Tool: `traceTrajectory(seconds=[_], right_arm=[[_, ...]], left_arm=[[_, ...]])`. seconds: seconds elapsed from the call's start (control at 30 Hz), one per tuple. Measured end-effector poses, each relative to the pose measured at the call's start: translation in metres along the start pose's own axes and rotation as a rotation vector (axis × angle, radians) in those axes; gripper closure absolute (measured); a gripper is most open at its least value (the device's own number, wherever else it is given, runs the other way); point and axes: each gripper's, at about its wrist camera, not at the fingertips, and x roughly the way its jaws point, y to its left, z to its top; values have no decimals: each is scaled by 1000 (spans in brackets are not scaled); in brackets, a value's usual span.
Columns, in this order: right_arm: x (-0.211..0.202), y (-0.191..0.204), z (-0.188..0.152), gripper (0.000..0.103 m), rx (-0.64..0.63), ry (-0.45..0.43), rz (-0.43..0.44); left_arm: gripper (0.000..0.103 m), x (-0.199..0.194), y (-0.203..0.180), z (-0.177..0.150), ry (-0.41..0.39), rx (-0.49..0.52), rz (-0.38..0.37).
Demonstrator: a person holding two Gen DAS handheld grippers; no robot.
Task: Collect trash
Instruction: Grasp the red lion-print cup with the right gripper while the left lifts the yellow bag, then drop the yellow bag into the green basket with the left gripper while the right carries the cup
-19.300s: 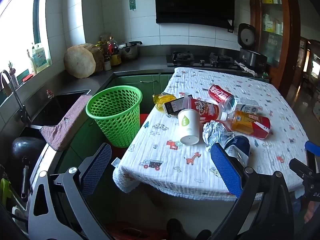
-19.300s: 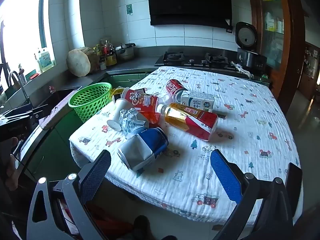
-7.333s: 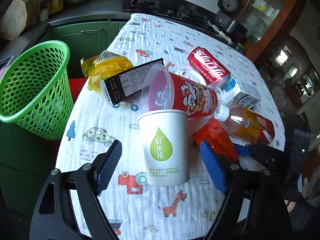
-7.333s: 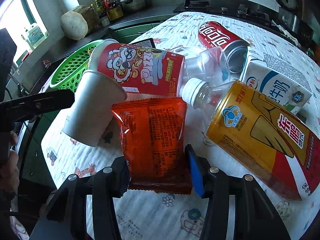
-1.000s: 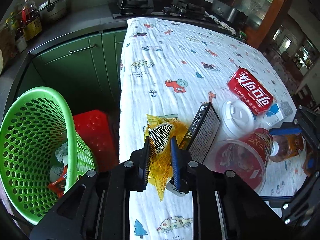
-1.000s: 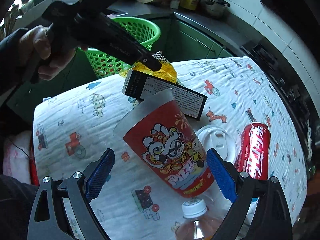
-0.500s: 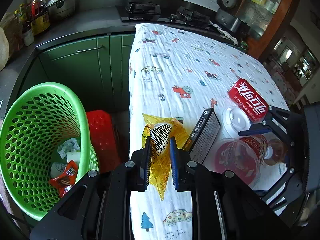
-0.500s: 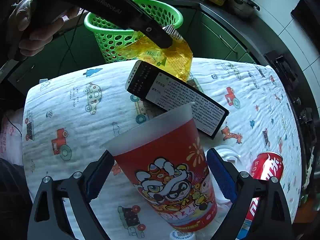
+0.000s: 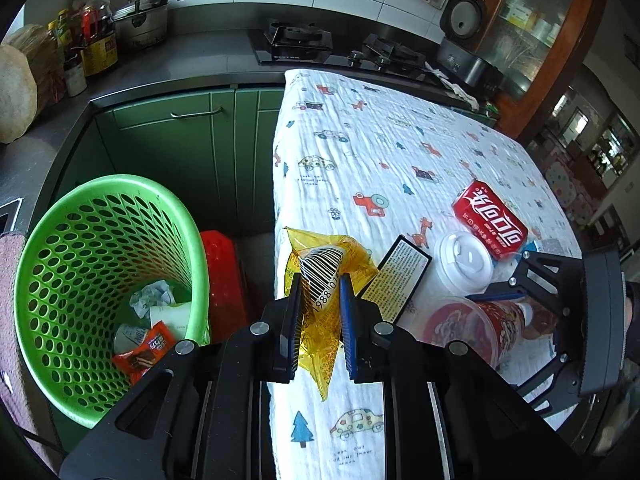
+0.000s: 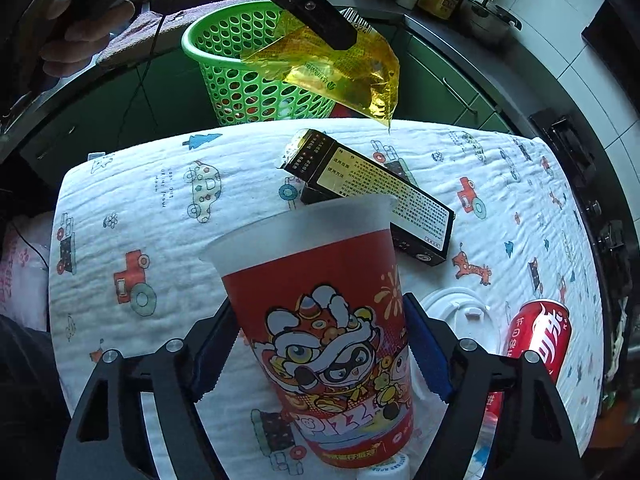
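Overhead, mostly: a table under a white cloth (image 9: 400, 152) printed with cars and animals fills the right of the left wrist view. Green cabinets (image 9: 180, 144) and a dark counter (image 9: 208, 60) run along the top, with a stove (image 9: 296, 40), a pot (image 9: 140, 24) and bottles (image 9: 92, 36) at upper left; a wooden glass-door cupboard (image 9: 532, 20) stands at upper right.

Left gripper (image 9: 320, 312), lower centre, is clamped on a yellow wrapper (image 9: 324, 276), which hangs off the cloth's left edge. Green basket (image 9: 80, 240) stands at lower left beside a red stool (image 9: 220, 276); crumpled paper and an orange packet lie inside.

Right gripper (image 10: 320, 356) has just been closing, and its pads sit against the sides of a red cup (image 10: 324, 332) lying on the cloth. Behind the cup, toward the frame's top, a black box (image 10: 372, 196) lies flat. White lid (image 10: 460, 320) and red can (image 10: 536, 336) sit at the right, near each other.
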Motion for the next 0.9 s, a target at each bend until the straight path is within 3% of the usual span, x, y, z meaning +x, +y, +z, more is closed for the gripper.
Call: traceTrajectory(seconds=[0.27,0.43,0.67,0.77,0.8,0.9], right_arm=[[-20,5,-7,29,70,-57,36],[-36,8,-3,30,135,-115,69],[-56,3,21,30,222,-211,106],[-59,-2,40,30,264,-249,120],[-59,-5,46,30,280,-261,132],[-59,-10,69,30,325,-299,153]], left_arm=[[86,-23,18,3,-47,-40,48],[86,-35,47,5,-68,-78,139],[85,-27,109,-3,-22,-183,265],[79,-25,132,-9,-13,-232,294],[68,-25,139,-11,-6,-253,310],[58,-31,155,-21,-15,-293,309]])
